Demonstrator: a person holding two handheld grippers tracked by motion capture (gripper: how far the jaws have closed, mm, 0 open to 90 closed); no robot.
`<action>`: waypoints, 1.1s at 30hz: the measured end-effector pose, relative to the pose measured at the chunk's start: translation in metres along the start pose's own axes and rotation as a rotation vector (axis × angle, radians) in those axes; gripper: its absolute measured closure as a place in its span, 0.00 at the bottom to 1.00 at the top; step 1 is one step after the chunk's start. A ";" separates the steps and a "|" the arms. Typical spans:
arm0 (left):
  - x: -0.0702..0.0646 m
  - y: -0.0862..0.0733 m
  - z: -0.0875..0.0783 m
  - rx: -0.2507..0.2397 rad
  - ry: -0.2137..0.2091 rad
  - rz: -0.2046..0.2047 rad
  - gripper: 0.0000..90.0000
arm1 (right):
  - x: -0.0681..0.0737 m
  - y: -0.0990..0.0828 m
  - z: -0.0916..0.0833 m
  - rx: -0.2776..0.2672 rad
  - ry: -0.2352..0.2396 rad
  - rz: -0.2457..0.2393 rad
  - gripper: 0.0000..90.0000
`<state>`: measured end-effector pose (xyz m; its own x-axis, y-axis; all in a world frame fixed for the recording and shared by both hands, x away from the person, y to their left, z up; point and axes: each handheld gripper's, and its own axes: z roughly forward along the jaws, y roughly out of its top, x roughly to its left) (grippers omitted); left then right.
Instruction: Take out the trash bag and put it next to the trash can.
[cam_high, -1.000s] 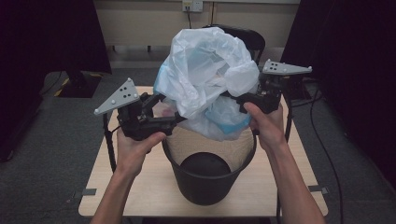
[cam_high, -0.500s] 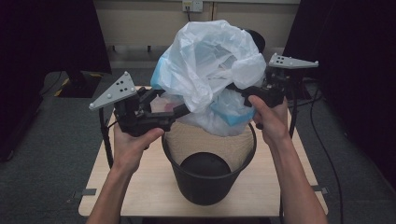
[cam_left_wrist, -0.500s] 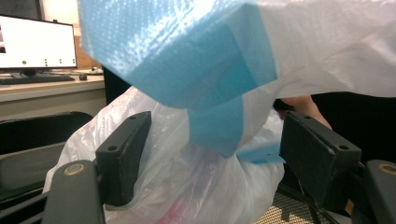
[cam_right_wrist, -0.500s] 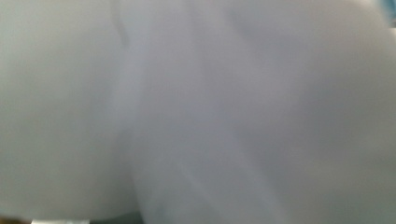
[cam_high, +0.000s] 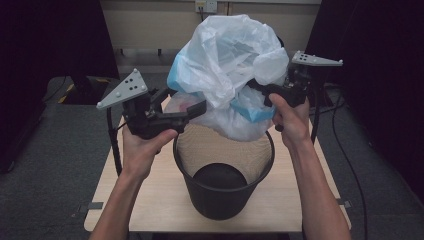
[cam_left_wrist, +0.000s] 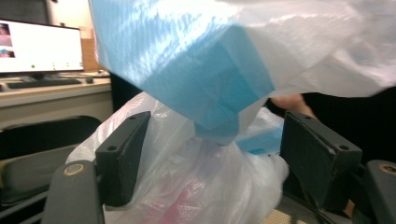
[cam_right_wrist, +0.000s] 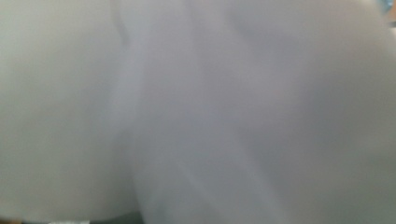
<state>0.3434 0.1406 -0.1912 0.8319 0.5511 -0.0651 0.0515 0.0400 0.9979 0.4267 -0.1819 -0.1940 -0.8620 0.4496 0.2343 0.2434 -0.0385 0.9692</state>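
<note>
Between both grippers, the plastic bag (cam_high: 227, 65) hangs above the waste bin (cam_high: 223, 175), higher than a second ago. Right gripper (cam_high: 257, 90) is clenched on the film; left gripper (cam_high: 192, 107) stands released, film loose between its jaws. Lining seems not begun. Below: wooden desk (cam_high: 150, 200), dark floor.

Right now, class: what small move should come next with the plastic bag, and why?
Probably lower the plastic bag toward the black bin. It hangs above the rim, the right gripper shut on it, the left gripper open around its lower folds.
</note>
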 end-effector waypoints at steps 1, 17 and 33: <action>0.002 0.003 0.004 0.014 0.008 0.006 0.28 | -0.001 0.002 0.000 -0.004 -0.005 -0.003 0.98; 0.069 -0.003 0.039 -0.037 0.033 -0.198 0.25 | -0.031 0.006 0.004 0.026 -0.080 0.020 0.98; 0.101 -0.046 0.020 0.025 0.100 -0.255 0.26 | -0.078 0.006 -0.012 -0.019 -0.193 0.104 0.98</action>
<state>0.4358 0.1773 -0.2440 0.7319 0.6054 -0.3128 0.2668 0.1679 0.9490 0.4903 -0.2278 -0.2058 -0.7314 0.6044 0.3159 0.3164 -0.1096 0.9423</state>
